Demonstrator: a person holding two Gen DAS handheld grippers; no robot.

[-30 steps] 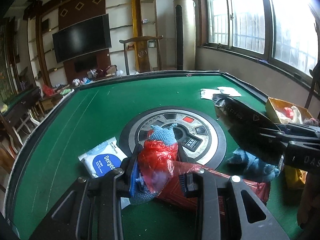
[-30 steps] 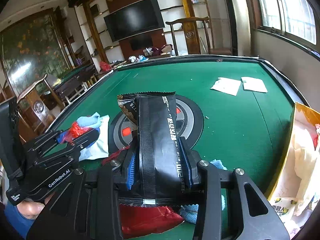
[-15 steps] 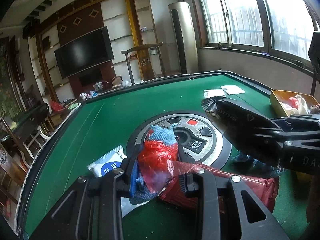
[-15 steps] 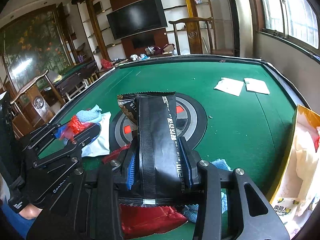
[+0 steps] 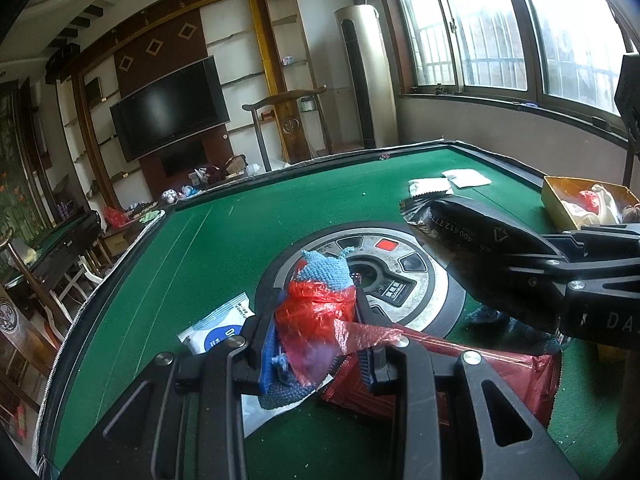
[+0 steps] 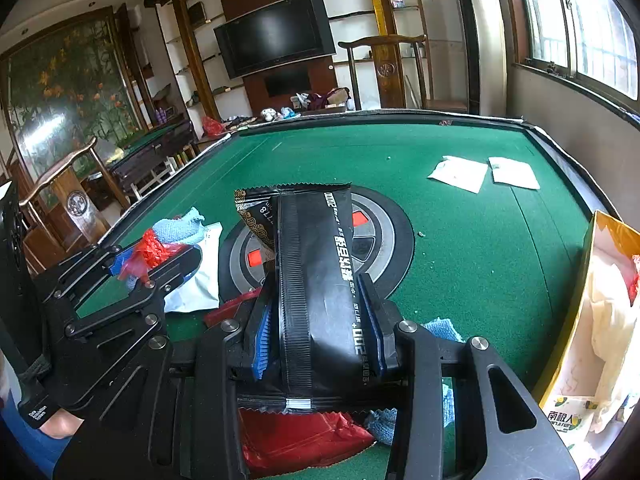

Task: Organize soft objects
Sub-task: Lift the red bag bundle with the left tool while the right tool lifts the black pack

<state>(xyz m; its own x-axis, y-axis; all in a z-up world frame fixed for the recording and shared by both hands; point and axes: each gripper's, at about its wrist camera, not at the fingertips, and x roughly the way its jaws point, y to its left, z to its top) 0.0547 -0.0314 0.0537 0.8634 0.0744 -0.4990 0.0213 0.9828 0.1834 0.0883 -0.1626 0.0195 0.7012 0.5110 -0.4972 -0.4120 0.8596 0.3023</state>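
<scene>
The surface [image 5: 224,248] is a green felt game table with a dark raised rim and a round grey control panel [image 5: 384,272] set in its middle. Behind it stand a wall-mounted television [image 5: 170,106], a wooden chair [image 5: 286,120] and a tall floor air conditioner [image 5: 362,76]; windows run along the right wall.

The left tool [image 5: 318,332] is clenched on a bundle of blue knitted cloth and red plastic bag [image 5: 316,312], held above the felt near the panel's edge. The right tool [image 6: 320,328] grips a black snack packet [image 6: 316,264], which stands up between the pads and tilts toward the panel. Under both tools lies a red foil packet [image 5: 460,372]. A white and blue wipes pack [image 5: 218,328] lies on the felt just left of the left tool, and another blue cloth [image 6: 440,330] lies beside the right tool. Two white paper pieces [image 6: 484,172] lie well apart, toward the far right corner.

The right wrist view alone shows a painted wall panel [image 6: 64,92] at the left and the open yellow box [image 6: 592,280] close up, holding pale soft items. The left wrist view shows the black packet from the side, with its printed underside.
</scene>
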